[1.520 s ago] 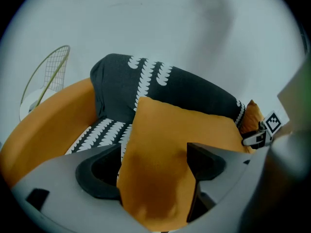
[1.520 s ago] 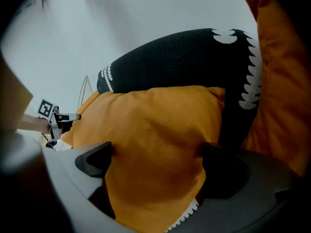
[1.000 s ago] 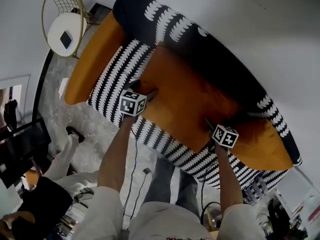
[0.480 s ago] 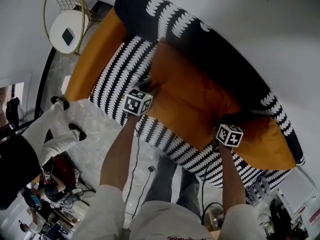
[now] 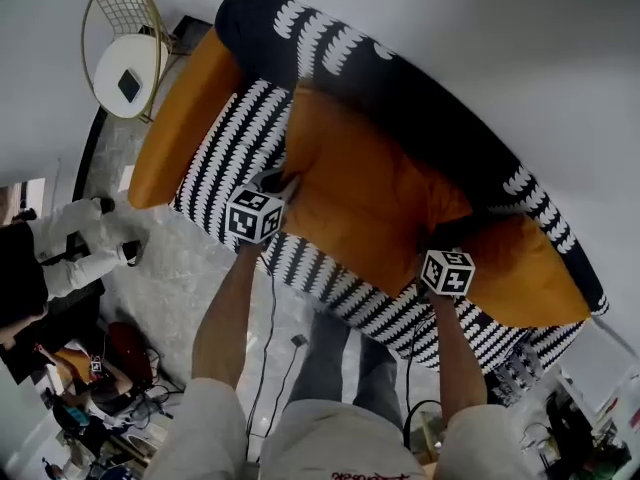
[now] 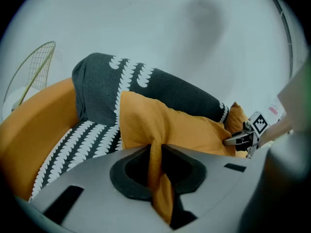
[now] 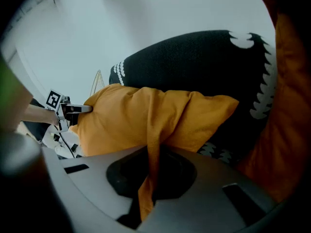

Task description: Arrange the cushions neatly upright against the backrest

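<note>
Patterned sofa [image 5: 235,143], white wall [image 5: 520,58]: orange cushion [image 5: 360,188] near edge clamped in fingers of left gripper [image 6: 155,161] and right gripper [image 7: 148,171], both just closed; edge higher than second ago.

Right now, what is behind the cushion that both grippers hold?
The sofa's black backrest with white pattern rises behind the cushion. The part directly behind it is covered.

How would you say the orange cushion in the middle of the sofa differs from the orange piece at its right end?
The middle cushion is pinched by the left hand-held gripper and right hand-held gripper, whose jaws have just been closing; the end piece is untouched. The middle cushion is creased, the end piece smooth. Both are orange.
</note>
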A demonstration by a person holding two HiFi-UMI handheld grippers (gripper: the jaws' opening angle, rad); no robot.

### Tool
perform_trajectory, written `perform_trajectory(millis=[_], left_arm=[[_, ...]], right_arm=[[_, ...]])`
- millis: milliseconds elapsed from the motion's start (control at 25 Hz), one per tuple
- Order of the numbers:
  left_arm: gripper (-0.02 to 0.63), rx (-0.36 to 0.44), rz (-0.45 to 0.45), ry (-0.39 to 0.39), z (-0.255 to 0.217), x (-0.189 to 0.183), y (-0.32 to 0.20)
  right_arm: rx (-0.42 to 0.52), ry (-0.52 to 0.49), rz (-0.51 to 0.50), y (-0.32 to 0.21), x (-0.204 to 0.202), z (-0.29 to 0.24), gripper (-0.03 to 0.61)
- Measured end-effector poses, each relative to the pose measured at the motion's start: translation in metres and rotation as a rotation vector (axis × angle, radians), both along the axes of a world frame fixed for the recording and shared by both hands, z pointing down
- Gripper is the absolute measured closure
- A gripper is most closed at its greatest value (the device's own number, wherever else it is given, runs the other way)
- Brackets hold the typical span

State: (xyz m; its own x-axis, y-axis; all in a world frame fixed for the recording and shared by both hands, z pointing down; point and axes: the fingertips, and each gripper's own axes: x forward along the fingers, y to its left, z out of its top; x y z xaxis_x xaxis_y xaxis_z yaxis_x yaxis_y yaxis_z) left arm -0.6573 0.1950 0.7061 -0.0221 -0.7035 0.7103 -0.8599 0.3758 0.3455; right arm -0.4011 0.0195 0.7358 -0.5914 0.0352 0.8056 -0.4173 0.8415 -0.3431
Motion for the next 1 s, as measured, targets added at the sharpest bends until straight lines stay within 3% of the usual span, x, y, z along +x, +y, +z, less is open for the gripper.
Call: perform_trajectory(millis=[280,640,840,1000], left_arm=[[0.538,0.062,-0.051,-0.053,-0.051,-0.002,0.008],[0.538,0.144,-0.055,-0.124,-0.118,-0.018,-0.001],[0.537,0.184,-0.011,-0.133,-0.14,-0.013,-0.028],[0.538,0.222,-0.018,-0.122,-0.144,-0.007,-0.035]], right_arm=[[0.066,-0.087,-0.027,-0.003,-0.008,-0.049,0.546],[0.149,-0.179,0.006,-0.014,-0.024,-0.109,0.545],[0.22,-0.201,0.068,-0.034,-0.01,-0.137,0.545],[0.301,-0.213,0.062,-0.038,0.001,-0.152,0.545]])
